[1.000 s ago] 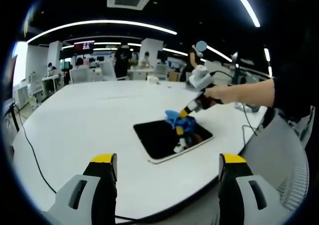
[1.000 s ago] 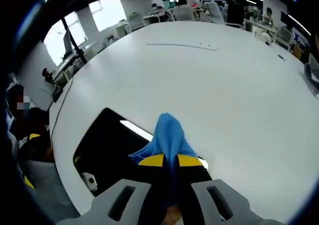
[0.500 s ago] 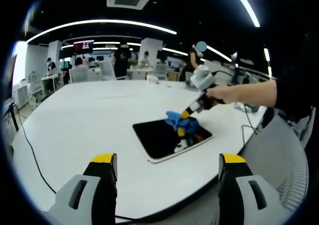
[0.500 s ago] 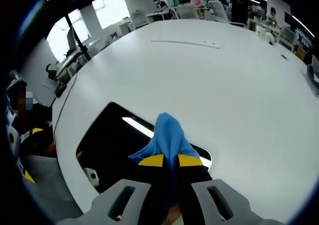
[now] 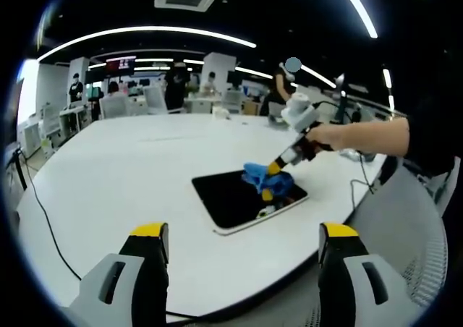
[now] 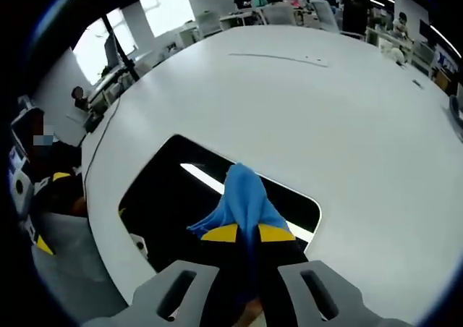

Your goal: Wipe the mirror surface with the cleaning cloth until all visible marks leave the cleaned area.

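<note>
Blue cloth (image 6: 244,200) is bunched between the yellow-tipped fingers (image 6: 219,233) of the right gripper (image 6: 246,234), which are closed tight on it, the loose end of the cloth fanning forward onto the mirror (image 6: 173,189). The mirror is a dark rounded rectangle with a pale edge, lying flat on the white counter (image 6: 347,124), and it reflects a bright strip of ceiling light just beside the cloth. In the left gripper view the same cloth (image 5: 264,179) sits on the far right part of the mirror (image 5: 228,200), pressed down by the right gripper (image 5: 273,169), held by a person's hand (image 5: 322,135) reaching in from the right. The left gripper (image 5: 244,269) hangs over the near edge of the counter (image 5: 123,175), well apart from the mirror; its fingers (image 5: 148,258) stand wide apart with nothing between them. A black cable (image 5: 51,233) trails across the counter on the left.
</note>
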A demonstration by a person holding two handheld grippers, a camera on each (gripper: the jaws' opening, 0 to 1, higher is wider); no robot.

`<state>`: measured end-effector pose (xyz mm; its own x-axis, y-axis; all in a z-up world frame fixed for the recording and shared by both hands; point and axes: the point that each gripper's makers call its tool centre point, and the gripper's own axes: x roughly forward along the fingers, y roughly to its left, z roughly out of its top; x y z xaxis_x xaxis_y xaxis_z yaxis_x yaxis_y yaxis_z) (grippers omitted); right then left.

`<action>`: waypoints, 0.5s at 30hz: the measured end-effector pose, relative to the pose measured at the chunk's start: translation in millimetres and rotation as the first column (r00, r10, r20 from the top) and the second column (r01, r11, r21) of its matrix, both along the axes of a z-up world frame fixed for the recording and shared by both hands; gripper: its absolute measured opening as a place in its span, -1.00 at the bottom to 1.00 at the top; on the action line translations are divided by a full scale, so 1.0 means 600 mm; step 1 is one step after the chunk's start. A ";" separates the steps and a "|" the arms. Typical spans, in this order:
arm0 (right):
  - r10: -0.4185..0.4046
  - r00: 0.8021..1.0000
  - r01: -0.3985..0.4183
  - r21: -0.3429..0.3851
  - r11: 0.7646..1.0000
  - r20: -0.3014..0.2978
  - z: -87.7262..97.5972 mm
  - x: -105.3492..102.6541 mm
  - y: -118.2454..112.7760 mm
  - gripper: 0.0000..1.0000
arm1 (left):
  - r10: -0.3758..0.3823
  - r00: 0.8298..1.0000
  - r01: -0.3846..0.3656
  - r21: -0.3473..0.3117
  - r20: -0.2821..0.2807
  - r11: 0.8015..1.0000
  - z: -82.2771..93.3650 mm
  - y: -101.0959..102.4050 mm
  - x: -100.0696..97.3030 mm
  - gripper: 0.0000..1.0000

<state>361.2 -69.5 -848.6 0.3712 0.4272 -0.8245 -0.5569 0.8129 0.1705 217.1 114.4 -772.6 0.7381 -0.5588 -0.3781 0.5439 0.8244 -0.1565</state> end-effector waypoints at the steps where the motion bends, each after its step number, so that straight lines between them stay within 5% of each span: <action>1: 0.002 1.000 -0.002 0.001 1.000 -0.001 0.000 -0.002 0.000 -0.94 | 0.001 1.000 -0.001 0.001 0.000 1.000 0.000 0.000 0.000 0.71; 15: 0.046 0.999 -0.046 -0.018 0.999 0.000 0.001 -0.054 0.010 -0.94 | -0.003 1.000 0.003 0.000 -0.004 1.000 -0.001 -0.002 -0.001 0.70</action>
<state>328.5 -63.7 -848.0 0.3517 0.4289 -0.8321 -0.5941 0.7892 0.1556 216.5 113.0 -773.0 0.7350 -0.5613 -0.3805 0.5460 0.8226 -0.1589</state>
